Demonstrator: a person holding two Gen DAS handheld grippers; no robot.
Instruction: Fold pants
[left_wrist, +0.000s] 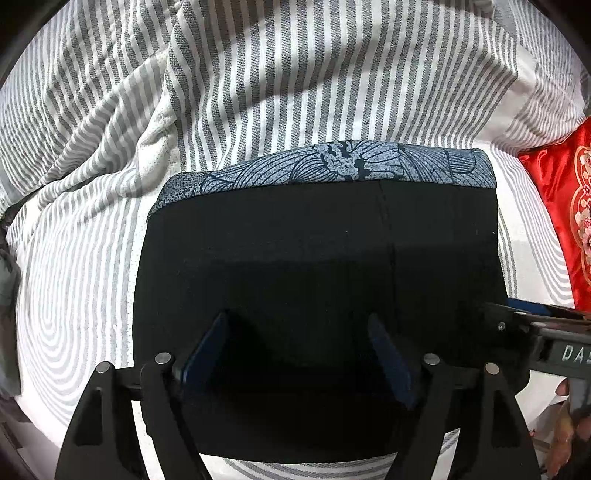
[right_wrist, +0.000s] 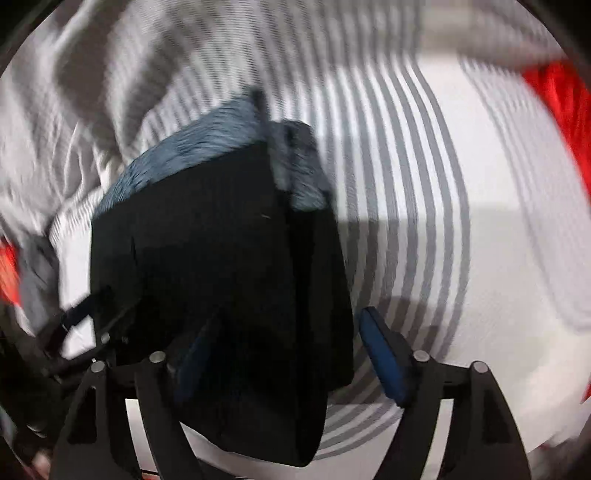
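From the left wrist, the black pants (left_wrist: 317, 280) lie folded into a compact block on the striped sheet (left_wrist: 92, 266), with the blue-grey patterned waistband (left_wrist: 332, 162) along the far edge. The left gripper (left_wrist: 299, 350) stands over the near part of the pants, its blue pads (left_wrist: 207, 354) spread apart with nothing pinched between them. The right gripper (left_wrist: 535, 325) reaches in from the right at the pants' edge, and a red cushion (left_wrist: 561, 192) sits beyond it. From the right wrist, the picture is blurred: the pants (right_wrist: 221, 258) lie left of centre on the sheet (right_wrist: 461, 258). The right gripper (right_wrist: 288, 354) is open, one pad over the cloth, the other pad (right_wrist: 380, 354) beside it over the sheet. The left gripper (right_wrist: 77, 325) shows at the left edge.
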